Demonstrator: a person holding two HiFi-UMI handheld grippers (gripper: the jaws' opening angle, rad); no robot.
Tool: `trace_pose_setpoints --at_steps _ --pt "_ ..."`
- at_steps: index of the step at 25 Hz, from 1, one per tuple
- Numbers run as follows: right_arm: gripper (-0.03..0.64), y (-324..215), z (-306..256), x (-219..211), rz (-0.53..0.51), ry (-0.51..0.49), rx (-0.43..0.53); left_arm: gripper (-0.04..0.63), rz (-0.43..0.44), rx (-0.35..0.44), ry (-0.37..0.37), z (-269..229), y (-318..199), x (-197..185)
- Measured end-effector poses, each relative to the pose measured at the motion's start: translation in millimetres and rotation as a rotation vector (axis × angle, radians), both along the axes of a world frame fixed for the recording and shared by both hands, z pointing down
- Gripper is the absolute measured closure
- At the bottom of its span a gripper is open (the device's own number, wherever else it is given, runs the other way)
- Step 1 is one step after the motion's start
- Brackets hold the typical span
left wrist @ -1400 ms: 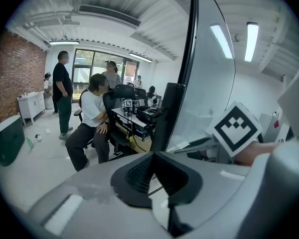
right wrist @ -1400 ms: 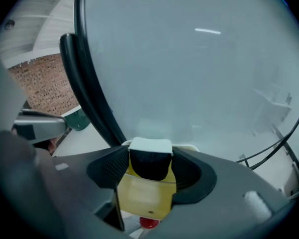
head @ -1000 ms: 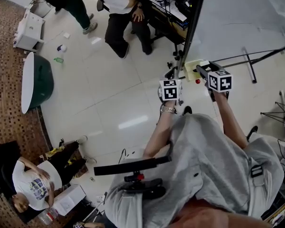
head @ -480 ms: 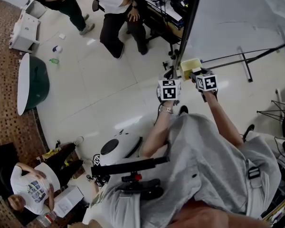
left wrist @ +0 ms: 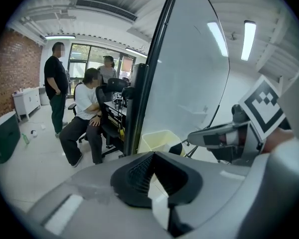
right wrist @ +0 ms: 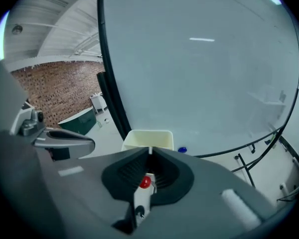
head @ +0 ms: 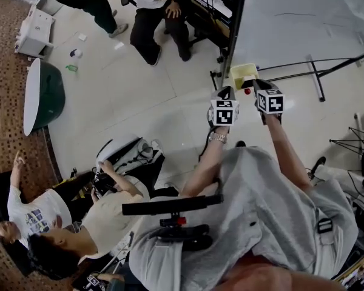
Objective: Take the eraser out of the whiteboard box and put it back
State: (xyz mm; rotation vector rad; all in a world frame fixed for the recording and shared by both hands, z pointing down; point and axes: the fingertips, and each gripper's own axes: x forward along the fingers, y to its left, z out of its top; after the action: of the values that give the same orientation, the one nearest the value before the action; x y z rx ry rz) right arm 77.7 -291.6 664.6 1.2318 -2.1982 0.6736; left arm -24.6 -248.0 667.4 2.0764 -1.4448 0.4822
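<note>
The pale yellow whiteboard box (head: 243,75) hangs at the foot of the whiteboard (head: 303,23), beside its black frame. In the left gripper view the box (left wrist: 157,140) holds a dark rounded thing (left wrist: 178,148); I cannot tell whether it is the eraser. My left gripper (head: 224,94) sits just left of the box, its jaws together and empty (left wrist: 152,154). My right gripper (head: 256,85) points at the box (right wrist: 148,139) from just below. Its jaws are closing to a thin slit with nothing between them (right wrist: 149,151). A red magnet (right wrist: 145,181) shows through the slit.
A blue magnet (right wrist: 182,149) sticks to the board right of the box. Whiteboard stand legs (head: 318,77) run across the floor at right. A seated person (head: 155,17) and a desk are behind the board's frame. Another person (head: 103,217) crouches by a white device at lower left.
Both grippers have moved closer to the box, the right one sinking. The right jaws have closed. A person with a white device has come into the floor space at lower left.
</note>
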Motion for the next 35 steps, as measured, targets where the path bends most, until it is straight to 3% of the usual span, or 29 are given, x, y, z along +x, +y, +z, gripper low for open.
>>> trace_pose_setpoints --at_steps 1,6,10,15,22,28,35 --pt "0.614 5.8 -0.6 3.2 -0.012 -0.014 0.006 0.592 -0.012 0.002 -0.005 -1.0 4.1 5.2" --pt "0.614 65.2 8.5 17.8 -0.134 -0.086 -0.038 0.592 -0.112 -0.041 0.023 4.6 49.5 51.3" --pt "0.614 119.8 19.8 7.2 -0.226 -0.097 -0.093 0.592 -0.132 -0.102 0.029 16.6 100.3 79.5" --pt "0.614 165.5 20.0 -3.1 -0.328 -0.101 -0.124 0.592 -0.179 -0.088 0.01 3.2 127.7 85.0" --pt "0.614 158.3 -14.0 -3.9 -0.321 -0.12 -0.054 0.595 -0.166 -0.049 -0.01 -18.6 122.1 86.0" --pt "0.614 156.9 -11.0 0.0 -0.283 -0.112 -0.06 0.603 -0.15 -0.04 -0.023 -23.5 121.7 83.4" --pt "0.614 170.3 -13.7 -22.2 -0.305 -0.098 -0.057 0.603 -0.169 -0.026 -0.031 -25.8 131.8 54.5"
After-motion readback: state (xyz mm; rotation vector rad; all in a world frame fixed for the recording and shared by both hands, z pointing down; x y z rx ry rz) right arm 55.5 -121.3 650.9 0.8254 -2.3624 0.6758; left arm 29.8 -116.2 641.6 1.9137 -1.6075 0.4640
